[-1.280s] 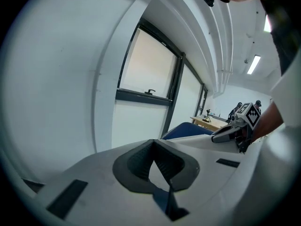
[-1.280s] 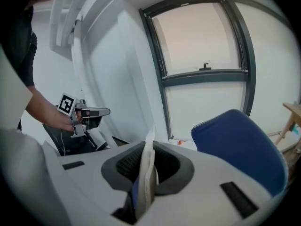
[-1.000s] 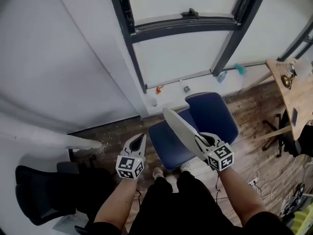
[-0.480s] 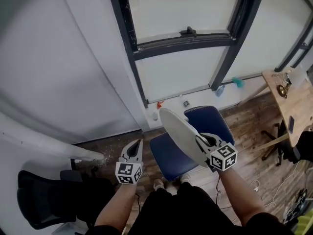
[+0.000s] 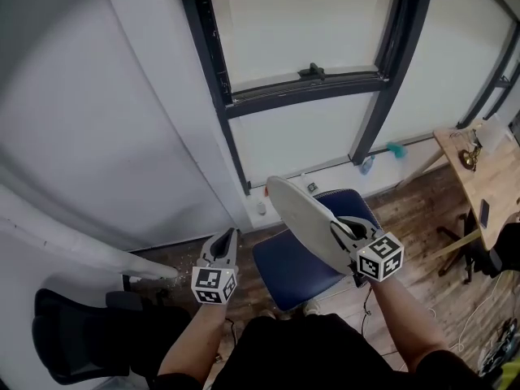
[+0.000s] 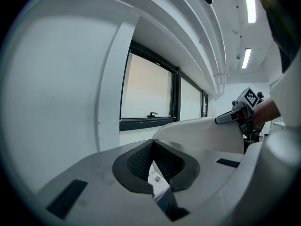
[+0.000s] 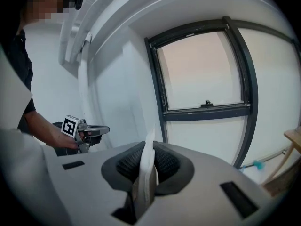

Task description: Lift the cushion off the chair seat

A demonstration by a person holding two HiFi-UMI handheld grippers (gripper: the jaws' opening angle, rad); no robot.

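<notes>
A pale, flat, rounded cushion (image 5: 305, 216) hangs tilted in the air above the blue chair seat (image 5: 288, 270), clear of it. My right gripper (image 5: 343, 227) is shut on the cushion's near edge. In the right gripper view the cushion (image 7: 148, 166) shows edge-on between the pads. My left gripper (image 5: 225, 240) is shut and empty, to the left of the chair and apart from the cushion. The left gripper view shows its jaws (image 6: 151, 161) together, with the cushion (image 6: 202, 134) and right gripper (image 6: 228, 118) beyond. In the right gripper view the left gripper (image 7: 100, 130) is at the left.
The chair stands against a white wall under a dark-framed window (image 5: 309, 78). A wooden desk (image 5: 487, 177) is at the right and a black office chair (image 5: 73, 331) at lower left. Small bottles (image 5: 366, 166) lie along the wall base. The person's legs are just behind the chair.
Both grippers have risen. The cushion has come up with the right gripper and now hangs higher over the blue seat. The left gripper stays shut and empty.
</notes>
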